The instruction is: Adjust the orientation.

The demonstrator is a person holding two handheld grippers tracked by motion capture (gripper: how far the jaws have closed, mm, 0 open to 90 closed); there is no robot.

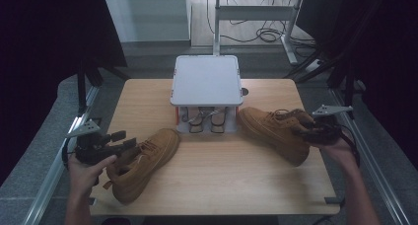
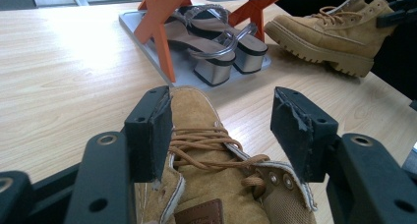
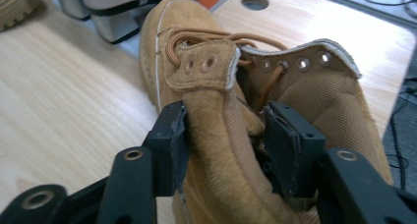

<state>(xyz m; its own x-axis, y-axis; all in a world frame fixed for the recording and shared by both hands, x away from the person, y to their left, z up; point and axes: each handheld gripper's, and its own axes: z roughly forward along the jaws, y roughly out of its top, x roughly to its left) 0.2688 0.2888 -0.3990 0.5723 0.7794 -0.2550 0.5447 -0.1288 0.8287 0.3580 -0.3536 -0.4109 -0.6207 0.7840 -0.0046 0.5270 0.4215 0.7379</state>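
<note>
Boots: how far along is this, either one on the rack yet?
Neither. Both lie on the table beside the rack, where heeled sandals fill the bottom shelf. Right gripper clamps the right boot collar; left gripper straddles the left boot, open. Lifting and placing remain.

Two tan boots (image 1: 143,163) of matt, napped suede (woven cloth lining, metal eyelets) lie on a smooth pale wood-grain table (image 1: 222,175) beside glossy silver-heeled sandals (image 2: 221,47).

Two tan boots (image 1: 143,163) (image 1: 276,131), two heeled sandals (image 2: 216,42), one rack (image 1: 206,82).
</note>
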